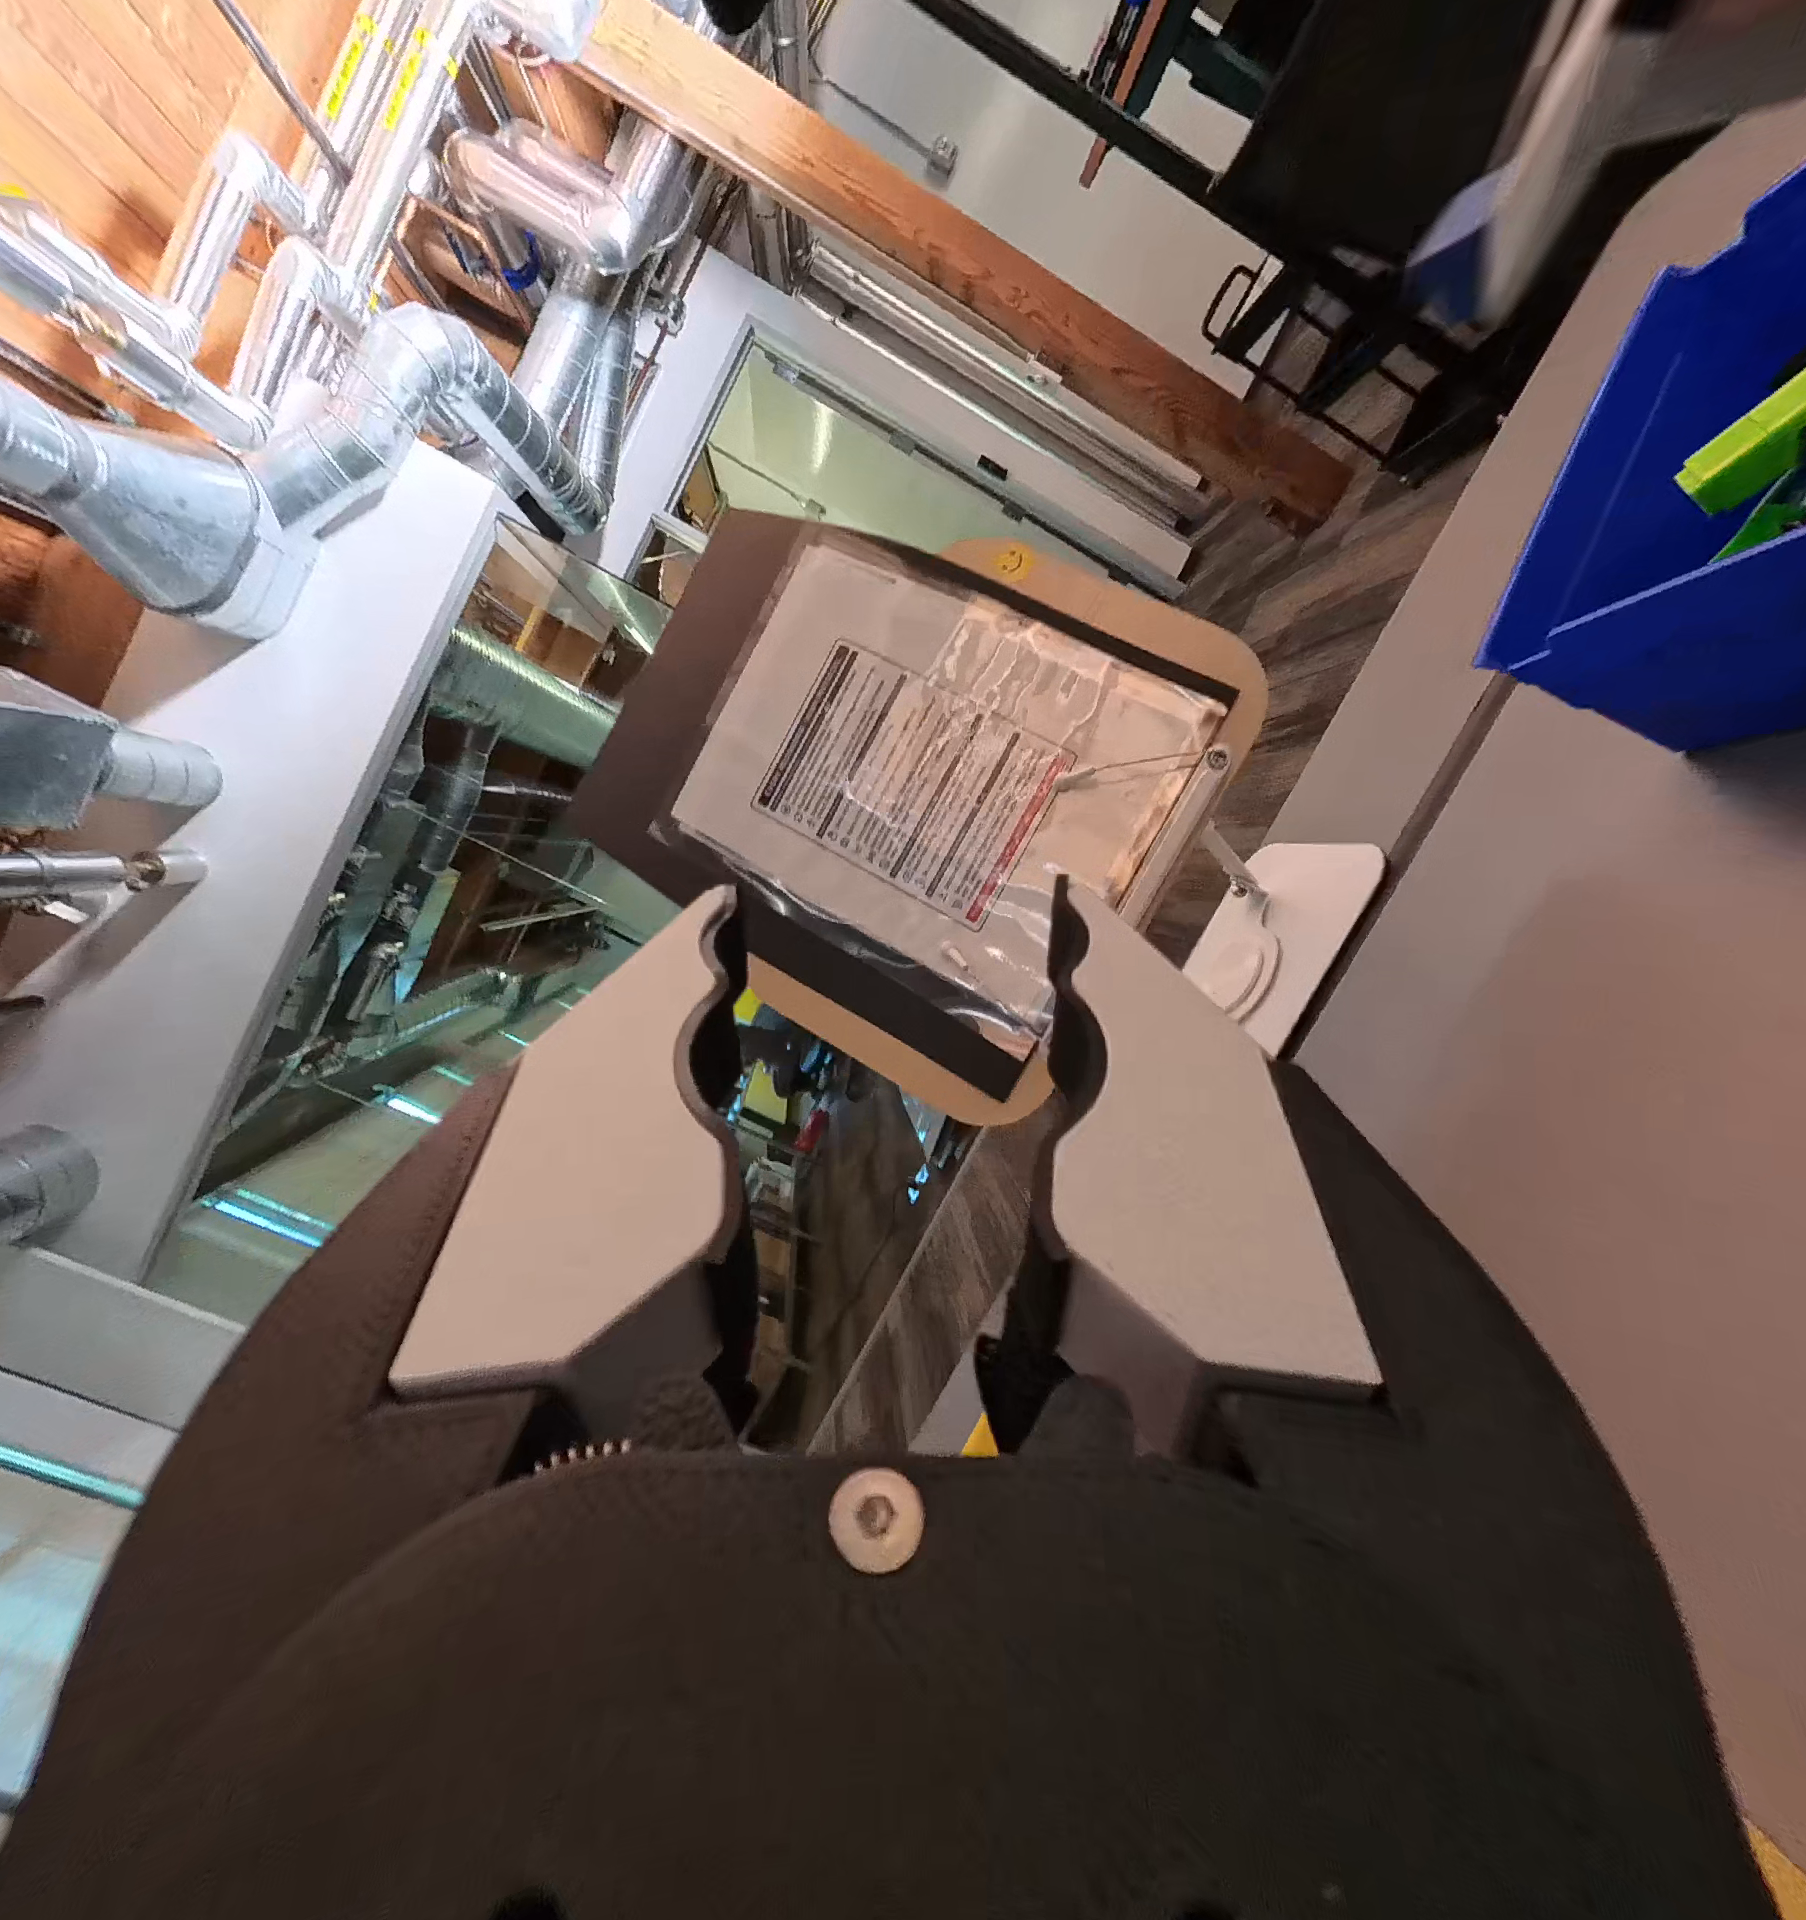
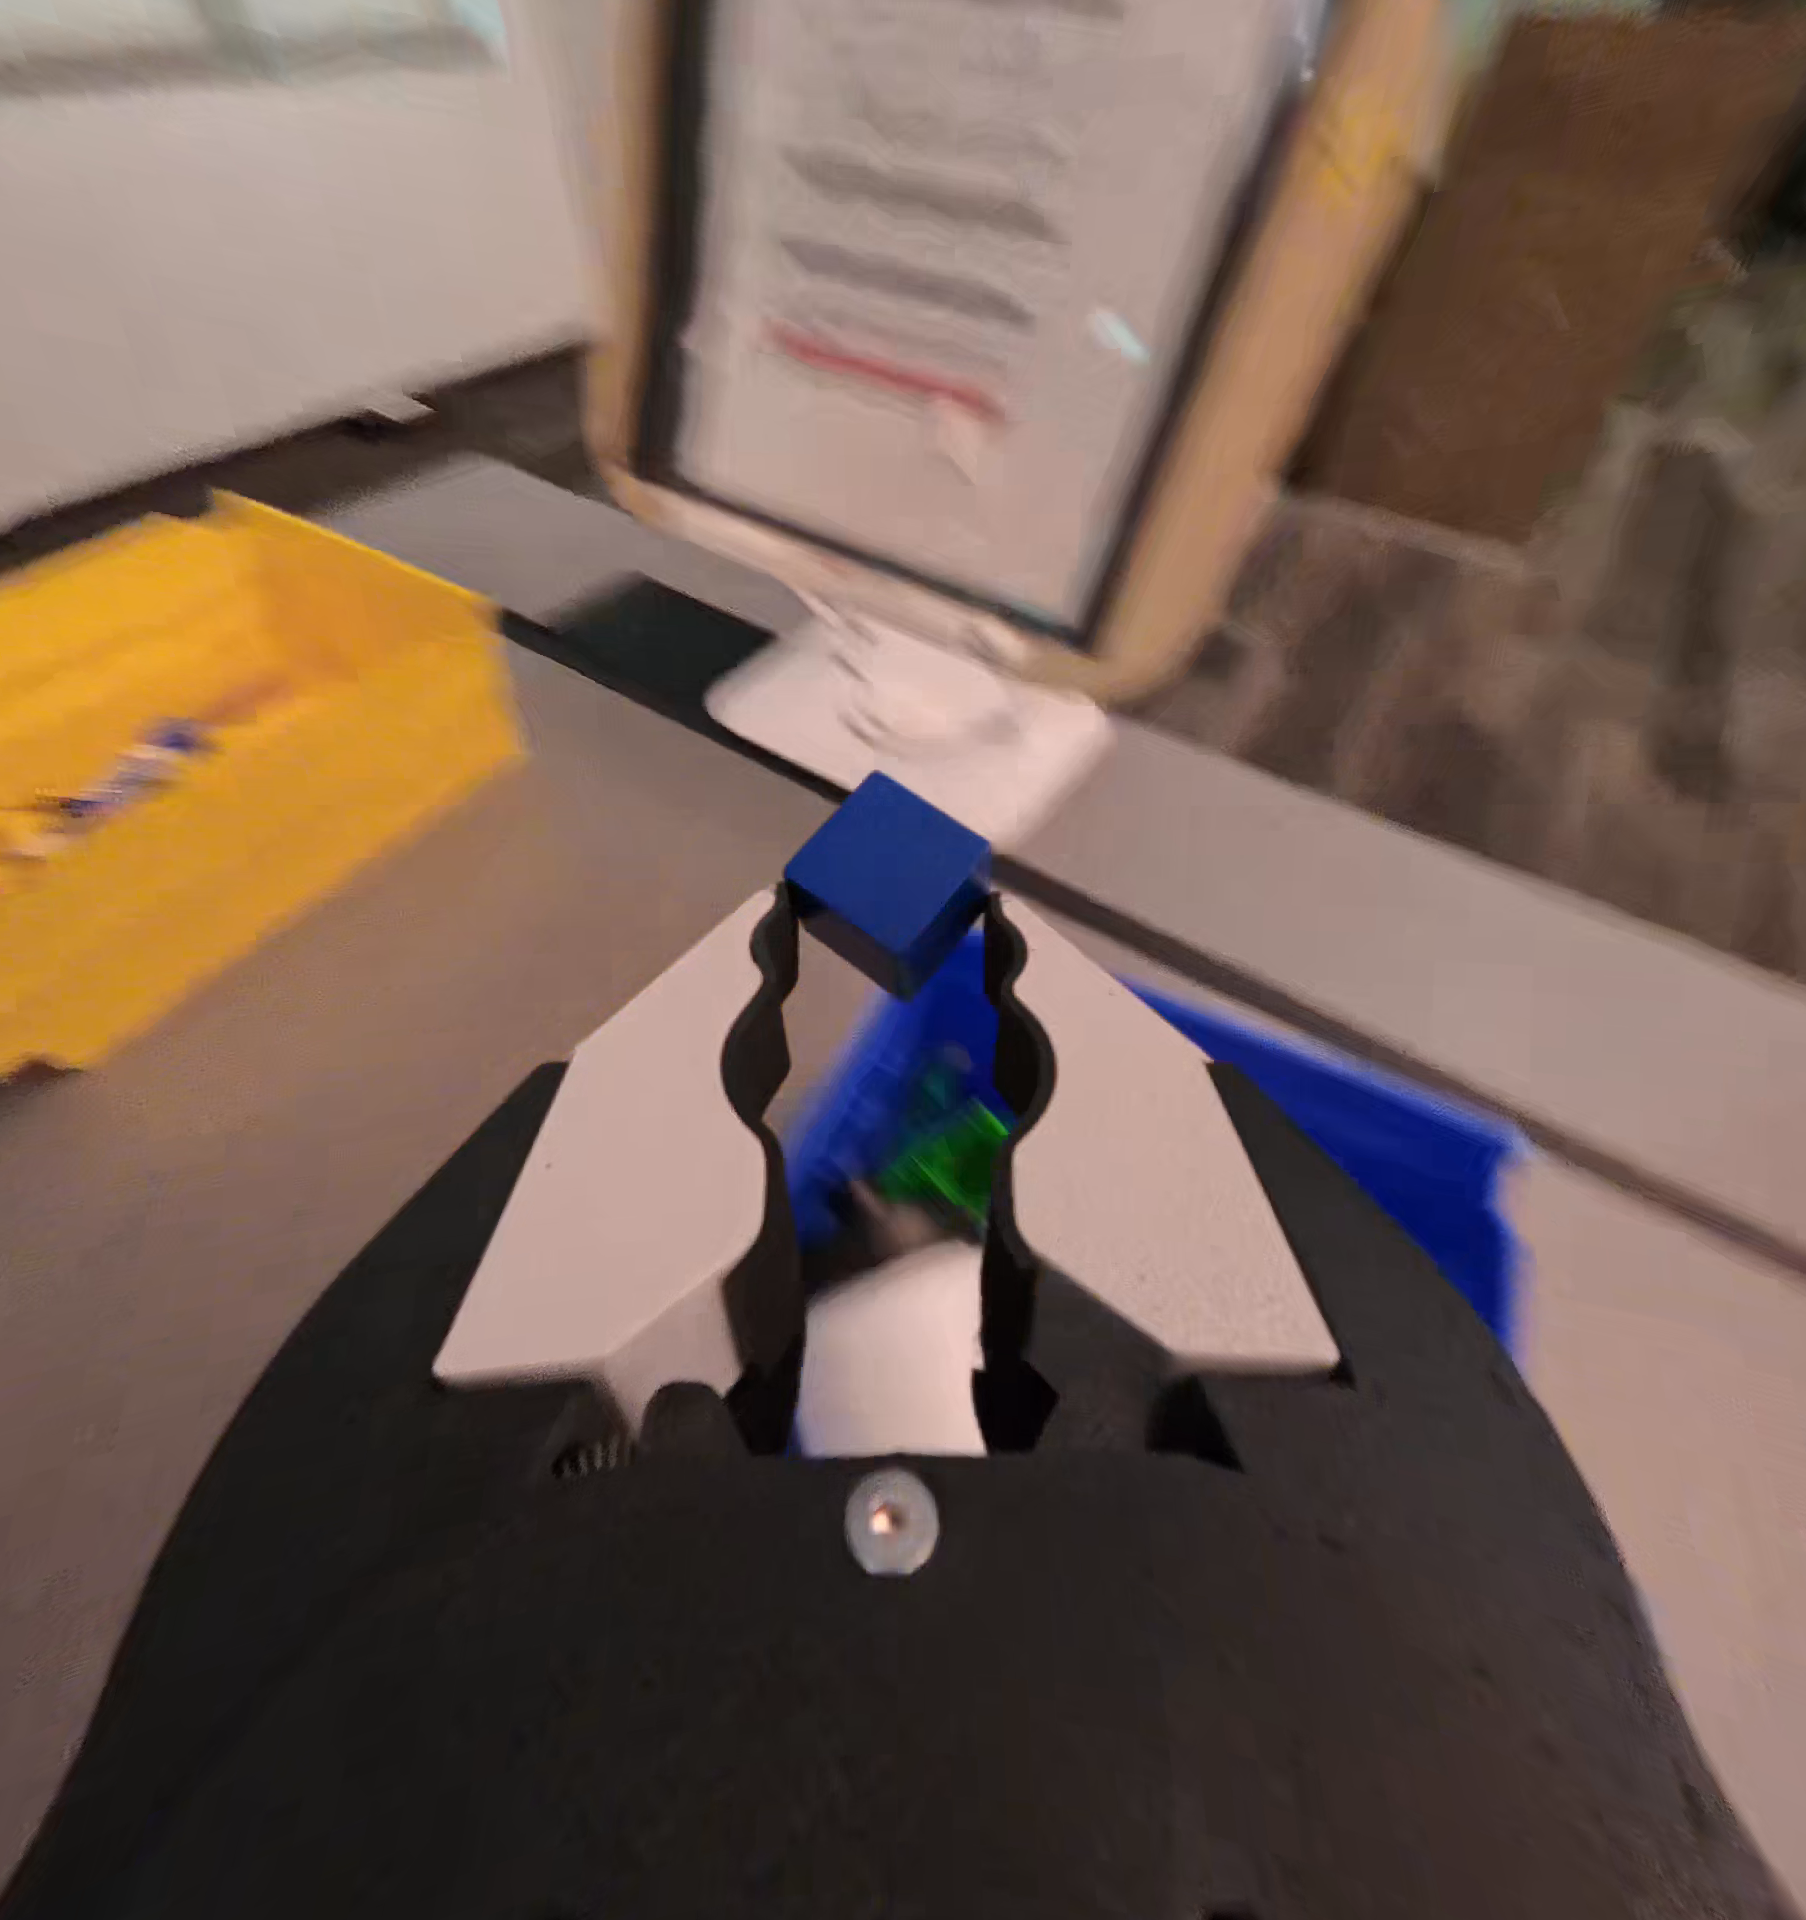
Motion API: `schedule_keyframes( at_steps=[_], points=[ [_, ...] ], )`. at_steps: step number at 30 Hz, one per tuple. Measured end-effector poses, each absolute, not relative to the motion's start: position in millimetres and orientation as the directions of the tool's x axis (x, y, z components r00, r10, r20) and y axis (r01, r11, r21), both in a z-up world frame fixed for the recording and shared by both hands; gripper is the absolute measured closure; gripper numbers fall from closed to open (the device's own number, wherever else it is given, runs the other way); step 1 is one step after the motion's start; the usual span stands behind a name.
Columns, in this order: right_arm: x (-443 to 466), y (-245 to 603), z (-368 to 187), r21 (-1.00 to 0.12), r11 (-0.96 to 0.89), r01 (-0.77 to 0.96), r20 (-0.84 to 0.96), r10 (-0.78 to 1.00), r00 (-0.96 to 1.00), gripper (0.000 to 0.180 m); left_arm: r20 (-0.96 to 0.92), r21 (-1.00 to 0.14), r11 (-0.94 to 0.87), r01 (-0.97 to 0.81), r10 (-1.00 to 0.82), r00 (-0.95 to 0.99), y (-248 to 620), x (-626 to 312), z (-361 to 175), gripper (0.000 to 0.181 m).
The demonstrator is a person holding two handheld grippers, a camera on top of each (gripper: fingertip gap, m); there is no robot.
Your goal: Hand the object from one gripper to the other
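In the right wrist view, my right gripper (image 2: pixel 883 920) is shut on a small blue cube (image 2: pixel 883 873). It pinches the cube at the fingertips and holds it in the air above a blue bin (image 2: pixel 1325 1122). This view is motion-blurred. In the left wrist view, my left gripper (image 1: pixel 891 909) is open and empty, tilted and raised off the grey table (image 1: pixel 1501 1143). The right gripper (image 1: pixel 1574 125) appears blurred at the top right of that view with the blue cube (image 1: pixel 1455 260) at its tip, well apart from my left fingers.
The blue bin (image 1: pixel 1709 623) holds green parts (image 1: pixel 1772 426) and stands on the table. A yellow bin (image 2: pixel 203 790) sits to the left. A framed sign (image 2: pixel 930 312) on a white stand (image 2: pixel 909 707) stands at the table's far edge, and it also shows in the left wrist view (image 1: pixel 982 769).
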State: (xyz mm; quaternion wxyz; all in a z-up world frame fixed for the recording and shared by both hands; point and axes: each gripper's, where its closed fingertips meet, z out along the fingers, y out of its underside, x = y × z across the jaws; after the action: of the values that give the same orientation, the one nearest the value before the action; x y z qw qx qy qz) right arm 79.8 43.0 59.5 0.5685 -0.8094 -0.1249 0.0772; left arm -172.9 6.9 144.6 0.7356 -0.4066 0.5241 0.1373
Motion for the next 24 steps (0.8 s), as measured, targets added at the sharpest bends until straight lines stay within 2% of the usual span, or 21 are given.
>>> schedule_keyframes(
  at_steps=[2, 5, 11, 16, 19, 24],
  points=[
    [134, 43, 23, -0.889, -0.454, 0.053, -0.013, 0.141, 0.990, 0.145, -0.877, -0.471, 0.609, -0.639, -0.240, 0.417, 12, -179, 144, 0.124],
    [176, 48, -17, -0.844, -0.534, -0.049, -0.064, 0.011, 0.998, 0.144, -0.868, -0.493, 0.567, -0.660, -0.268, 0.418, 22, -186, 139, 0.124],
    [194, 55, -68, -0.764, -0.630, -0.140, -0.123, -0.070, 0.990, 0.145, -0.874, -0.486, 0.518, -0.703, -0.292, 0.389, 34, -192, 126, 0.125],
    [194, 55, -80, -0.736, -0.664, -0.132, -0.114, -0.070, 0.991, 0.144, -0.875, -0.483, 0.488, -0.727, -0.302, 0.378, 40, -197, 120, 0.125],
    [192, 53, -73, -0.749, -0.644, -0.155, -0.156, -0.056, 0.986, 0.137, -0.852, -0.514, 0.448, -0.731, -0.365, 0.376, 44, -205, 113, 0.128],
    [185, 40, -24, -0.829, -0.533, -0.171, -0.214, 0.020, 0.977, 0.131, -0.754, -0.572, 0.238, -0.785, -0.529, 0.389, 65, -251, 82, 0.129]
  ],
)
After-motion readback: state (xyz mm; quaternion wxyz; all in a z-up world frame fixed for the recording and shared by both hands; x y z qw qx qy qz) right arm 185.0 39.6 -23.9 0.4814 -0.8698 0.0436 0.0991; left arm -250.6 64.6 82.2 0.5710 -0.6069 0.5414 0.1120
